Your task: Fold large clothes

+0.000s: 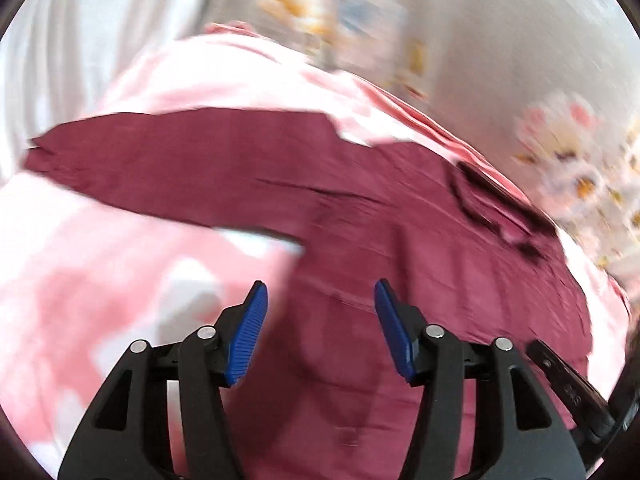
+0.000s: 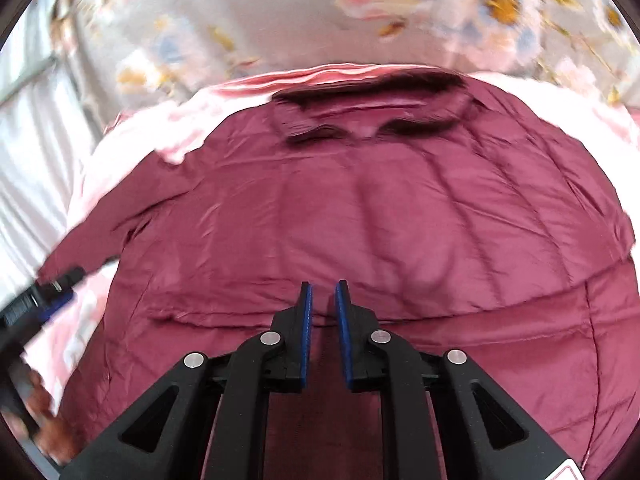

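Note:
A large maroon collared shirt point(image 2: 360, 208) lies spread flat on a pink sheet point(image 2: 188, 124), collar point(image 2: 372, 114) at the far side. In the left wrist view the shirt point(image 1: 360, 208) stretches a long sleeve point(image 1: 140, 152) out to the left. My left gripper point(image 1: 320, 292) is open and empty, hovering over the shirt's lower body. My right gripper point(image 2: 323, 292) hovers over the shirt's lower middle with its jaws a narrow gap apart and nothing between them. The left gripper also shows at the left edge of the right wrist view point(image 2: 44, 292), near the sleeve end. Both views are motion-blurred.
The pink sheet point(image 1: 100, 280) lies on a floral bedspread point(image 2: 280, 20) that runs along the far side. White fabric point(image 2: 28, 160) lies at the left. The right gripper's body shows at the left wrist view's lower right point(image 1: 568, 384).

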`<state>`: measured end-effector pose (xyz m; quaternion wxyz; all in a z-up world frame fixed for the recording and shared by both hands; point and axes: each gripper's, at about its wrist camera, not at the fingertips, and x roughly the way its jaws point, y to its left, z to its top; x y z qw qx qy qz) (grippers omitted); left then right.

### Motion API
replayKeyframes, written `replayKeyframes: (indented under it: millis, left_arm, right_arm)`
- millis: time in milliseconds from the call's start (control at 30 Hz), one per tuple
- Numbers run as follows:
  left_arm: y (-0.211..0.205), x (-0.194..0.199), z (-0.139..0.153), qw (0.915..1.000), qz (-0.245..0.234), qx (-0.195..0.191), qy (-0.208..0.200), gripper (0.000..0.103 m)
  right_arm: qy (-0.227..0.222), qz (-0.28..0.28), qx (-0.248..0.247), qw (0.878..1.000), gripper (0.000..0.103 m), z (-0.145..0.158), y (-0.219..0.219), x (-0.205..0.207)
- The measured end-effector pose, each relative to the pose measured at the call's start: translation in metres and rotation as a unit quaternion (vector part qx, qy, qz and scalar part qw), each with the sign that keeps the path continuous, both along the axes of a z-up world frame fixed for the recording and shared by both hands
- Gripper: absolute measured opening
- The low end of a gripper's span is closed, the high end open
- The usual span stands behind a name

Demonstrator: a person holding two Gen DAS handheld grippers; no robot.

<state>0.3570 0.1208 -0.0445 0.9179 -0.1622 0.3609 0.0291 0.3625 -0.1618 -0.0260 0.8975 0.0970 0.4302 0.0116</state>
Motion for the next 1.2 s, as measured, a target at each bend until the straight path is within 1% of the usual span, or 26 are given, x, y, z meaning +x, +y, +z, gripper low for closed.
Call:
replayKeyframes:
  millis: [33, 100, 200, 233, 300, 400, 533, 633, 700, 733, 767, 800, 833, 867, 900, 933, 1000, 1033, 1100, 1167, 1200]
  left_arm:
    - [0.013, 0.0, 0.001, 0.9999, 0.012, -0.006, 0.001, 0.064]
    - [0.053, 0.001, -0.001, 0.9982, 0.051, -0.03, 0.007, 0.066]
    - [0.105, 0.003, -0.006, 0.9921, 0.104, -0.069, 0.013, 0.071]
    - [0.128, 0.005, -0.01, 0.9876, 0.132, -0.085, 0.011, 0.072]
    - [0.164, 0.012, -0.017, 0.9791, 0.176, -0.1, 0.015, 0.072]
    - [0.205, 0.02, -0.028, 0.9675, 0.22, -0.123, 0.02, 0.072]
    - [0.257, 0.027, -0.046, 0.9449, 0.288, -0.154, 0.023, 0.072]
    - [0.282, 0.029, -0.05, 0.9326, 0.31, -0.184, 0.004, 0.072]
    - [0.288, 0.032, -0.048, 0.9281, 0.315, -0.199, -0.005, 0.071]
    - [0.288, 0.036, -0.045, 0.9275, 0.31, -0.209, -0.013, 0.059]
    - [0.286, 0.039, -0.042, 0.9287, 0.299, -0.218, -0.017, 0.043]
    - [0.283, 0.046, -0.038, 0.9323, 0.285, -0.222, -0.015, 0.036]
    - [0.277, 0.05, -0.033, 0.9356, 0.278, -0.217, -0.015, 0.021]
    - [0.272, 0.052, -0.027, 0.9389, 0.27, -0.212, -0.021, 0.011]
    - [0.264, 0.054, -0.017, 0.9432, 0.26, -0.205, -0.032, 0.008]
    - [0.256, 0.054, -0.008, 0.9463, 0.253, -0.198, -0.04, 0.007]
    - [0.232, 0.055, 0.015, 0.9557, 0.229, -0.173, -0.063, 0.005]
    - [0.211, 0.054, 0.033, 0.9625, 0.212, -0.15, -0.078, 0.004]
    - [0.184, 0.053, 0.055, 0.9695, 0.185, -0.126, -0.101, 0.003]
    - [0.139, 0.051, 0.083, 0.9772, 0.142, -0.095, -0.126, 0.003]
    - [0.122, 0.049, 0.093, 0.9792, 0.124, -0.088, -0.134, 0.003]
  right_arm:
    - [0.008, 0.007, -0.013, 1.0, 0.014, -0.004, 0.008, 0.002]
    - [0.027, 0.012, -0.032, 0.999, 0.013, -0.016, 0.016, 0.006]
    - [0.028, 0.01, -0.041, 0.999, 0.013, -0.021, 0.018, 0.005]
    - [0.027, 0.011, -0.046, 0.999, 0.013, -0.022, 0.02, 0.005]
    - [0.026, 0.011, -0.056, 0.998, 0.012, -0.023, 0.023, 0.004]
    - [0.024, 0.01, -0.069, 0.997, 0.012, -0.024, 0.027, 0.004]
    - [0.022, 0.009, -0.062, 0.998, 0.012, -0.025, 0.025, 0.004]
    - [0.022, 0.008, -0.061, 0.998, 0.012, -0.026, 0.025, 0.004]
    - [0.021, 0.007, -0.065, 0.998, 0.012, -0.026, 0.026, 0.004]
    - [0.021, 0.007, -0.066, 0.998, 0.012, -0.026, 0.026, 0.004]
    - [0.021, 0.007, -0.068, 0.997, 0.012, -0.026, 0.026, 0.004]
    - [0.021, 0.007, -0.068, 0.997, 0.012, -0.026, 0.026, 0.004]
    - [0.02, 0.007, -0.067, 0.997, 0.012, -0.026, 0.026, 0.004]
    - [0.021, 0.007, -0.067, 0.998, 0.012, -0.026, 0.026, 0.004]
    - [0.02, 0.007, -0.066, 0.998, 0.011, -0.026, 0.026, 0.004]
    - [0.02, 0.006, -0.066, 0.998, 0.011, -0.025, 0.025, 0.004]
    - [0.019, 0.004, -0.065, 0.998, 0.011, -0.025, 0.025, 0.004]
    - [0.019, 0.004, -0.063, 0.998, 0.011, -0.025, 0.024, 0.004]
    - [0.017, 0.002, -0.055, 0.998, 0.011, -0.025, 0.022, 0.004]
    - [0.014, -0.001, -0.042, 0.999, 0.008, -0.024, 0.018, 0.003]
    - [0.01, -0.006, -0.032, 0.999, 0.008, -0.023, 0.014, 0.002]
